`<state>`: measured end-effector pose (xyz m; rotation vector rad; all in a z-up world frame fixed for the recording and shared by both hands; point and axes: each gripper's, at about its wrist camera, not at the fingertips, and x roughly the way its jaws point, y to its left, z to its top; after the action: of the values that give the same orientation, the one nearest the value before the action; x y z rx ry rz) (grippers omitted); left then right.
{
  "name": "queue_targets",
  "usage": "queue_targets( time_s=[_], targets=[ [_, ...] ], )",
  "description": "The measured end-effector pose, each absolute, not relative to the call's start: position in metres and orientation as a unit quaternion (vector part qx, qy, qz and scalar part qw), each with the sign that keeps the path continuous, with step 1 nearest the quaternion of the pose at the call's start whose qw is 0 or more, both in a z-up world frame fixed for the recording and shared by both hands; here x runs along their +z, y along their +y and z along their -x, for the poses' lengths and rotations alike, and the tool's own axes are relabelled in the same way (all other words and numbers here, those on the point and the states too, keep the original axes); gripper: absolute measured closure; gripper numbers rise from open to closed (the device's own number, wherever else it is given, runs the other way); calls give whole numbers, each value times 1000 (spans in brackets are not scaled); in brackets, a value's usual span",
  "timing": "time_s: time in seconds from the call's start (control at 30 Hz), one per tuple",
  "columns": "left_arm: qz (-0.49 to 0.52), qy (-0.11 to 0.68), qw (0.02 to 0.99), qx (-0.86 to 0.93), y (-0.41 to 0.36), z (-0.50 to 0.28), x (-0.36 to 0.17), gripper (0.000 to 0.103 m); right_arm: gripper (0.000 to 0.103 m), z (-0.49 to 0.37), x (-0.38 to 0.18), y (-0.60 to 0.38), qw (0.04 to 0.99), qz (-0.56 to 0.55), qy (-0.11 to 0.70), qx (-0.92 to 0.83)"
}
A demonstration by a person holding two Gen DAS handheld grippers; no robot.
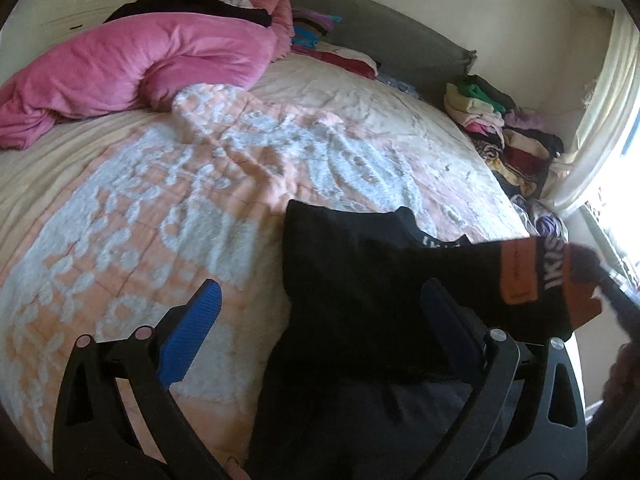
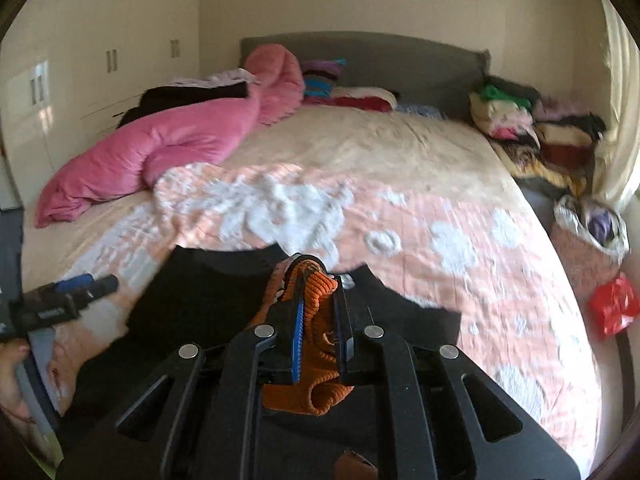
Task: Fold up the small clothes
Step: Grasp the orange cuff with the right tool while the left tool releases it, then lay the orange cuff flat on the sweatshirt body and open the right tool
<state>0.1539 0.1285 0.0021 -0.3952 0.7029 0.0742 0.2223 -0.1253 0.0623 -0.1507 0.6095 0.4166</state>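
Observation:
A small black garment (image 1: 360, 280) with an orange ribbed cuff (image 1: 532, 276) lies on the near part of the bed. My left gripper (image 1: 320, 312) is open, its blue-padded fingers (image 1: 192, 332) spread over the garment's left edge without gripping it. My right gripper (image 2: 316, 304) is shut on the orange cuff (image 2: 320, 344) and holds it above the black cloth (image 2: 192, 296). The left gripper also shows at the left of the right wrist view (image 2: 80, 284).
The bed has a peach and white patterned blanket (image 1: 200, 184). A pink duvet (image 1: 140, 64) lies at the back left. Piles of folded clothes (image 1: 504, 128) sit along the right side. A red bag (image 2: 612, 304) lies on the floor at right.

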Motion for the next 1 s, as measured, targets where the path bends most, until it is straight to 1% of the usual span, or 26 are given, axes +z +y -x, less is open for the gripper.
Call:
queue_targets(
  time_s=[0.07,0.23,0.3,0.67,0.8,1.0],
  targets=[
    [181,349,919,31,119,-163,5,10,92,-224,51,-136,931,62,305,190],
    [164,362,918,8,95,-184,6,15,91,-226,28,-149,930,44,324,169],
    [161,366,917,-5,87,-190,3,20,91,-225,22,-151,930,44,328,162],
    [143,406,901,-45,63,-211,-23,21,91,-231,4,-158,925,49,348,143],
    [132,417,898,-48,60,-213,-32,23,90,-234,-1,-157,924,50,353,137],
    [134,419,897,-50,63,-212,-36,23,87,-238,-5,-160,924,46,358,126]
  ],
)
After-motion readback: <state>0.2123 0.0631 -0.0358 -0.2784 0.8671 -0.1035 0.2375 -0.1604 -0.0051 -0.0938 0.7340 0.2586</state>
